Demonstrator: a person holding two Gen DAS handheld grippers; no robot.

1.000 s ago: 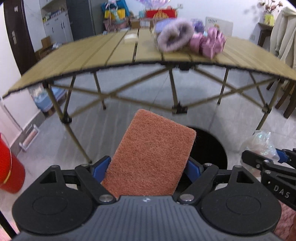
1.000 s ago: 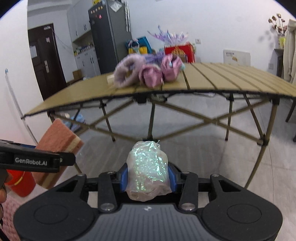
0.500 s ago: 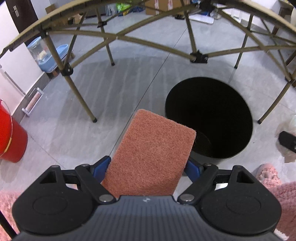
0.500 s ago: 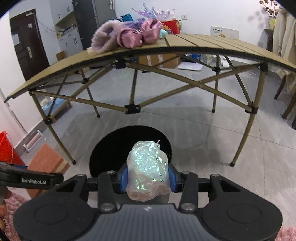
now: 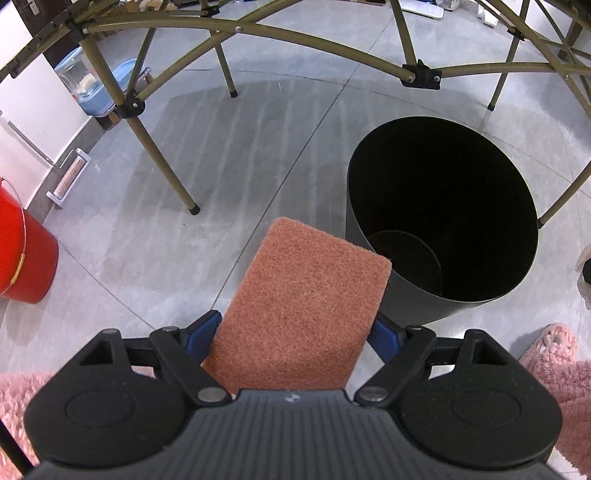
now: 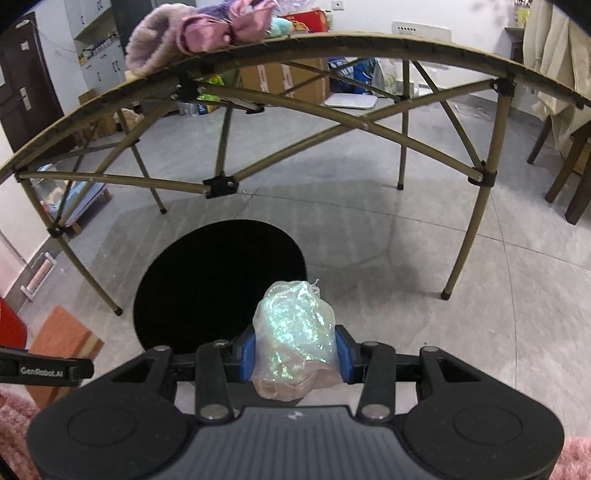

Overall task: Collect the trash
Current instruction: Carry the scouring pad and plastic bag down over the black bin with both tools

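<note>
My left gripper is shut on an orange-brown scouring sponge that sticks out forward between the blue pads. It hangs over the floor just left of a black round bin, whose inside looks empty. My right gripper is shut on a crumpled, iridescent clear plastic bag, held above the near right rim of the same bin. In the right wrist view the sponge and the left gripper's finger show at the lower left.
A folding table with olive legs arches over the bin; fluffy purple and pink things lie on top. A red bucket stands at the left. Pink fluffy slippers are at my feet. A chair stands at the right.
Both grippers have sunk and tipped downward from table height toward the floor. The bin now fills more of each view, and the tabletop has left the left wrist view.
</note>
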